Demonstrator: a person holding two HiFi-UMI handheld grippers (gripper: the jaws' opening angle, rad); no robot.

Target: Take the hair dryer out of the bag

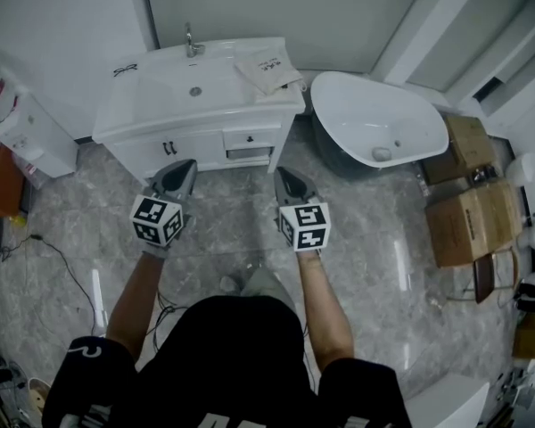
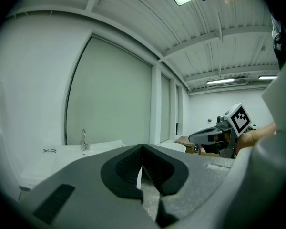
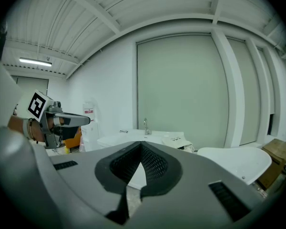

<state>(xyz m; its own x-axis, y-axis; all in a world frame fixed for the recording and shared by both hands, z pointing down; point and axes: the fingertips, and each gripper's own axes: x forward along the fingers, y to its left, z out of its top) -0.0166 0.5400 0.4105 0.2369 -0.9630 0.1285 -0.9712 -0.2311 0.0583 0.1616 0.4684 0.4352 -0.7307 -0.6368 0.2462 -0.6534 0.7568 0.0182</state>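
So, both grippers are held out roughly level over the grey marble floor [image 1: 241, 194], side by side and apart from each other, pointed toward the white vanity [image 1: 143, 114]. The left gripper [image 1: 185, 166] is clamped fully shut with nothing caught between its jaws. Same deal for the right gripper [image 1: 283, 175]: jaws pressed together, empty. The bag [image 1: 267, 68], a cream cloth one with some dark print on it, is seen lying on the vanity top at roughly 12 o'clock from the right gripper. It's placed just right of the sink basin [image 1: 194, 90], close to the counter's right end. The hair dryer itself can't be made out in any view; only the bag is showing. A chrome faucet [image 1: 191, 41] is set at the back of the basin, and a pair of glasses [image 1: 125, 69] is laid on the counter at about 11 o'clock from the left gripper. A white bathtub [image 1: 366, 114] is parked at about 2 o'clock from the right gripper, just beside the vanity, and cardboard boxes [image 1: 468, 217] are piled over at 3 o'clock. Nothing is being touched by either gripper.
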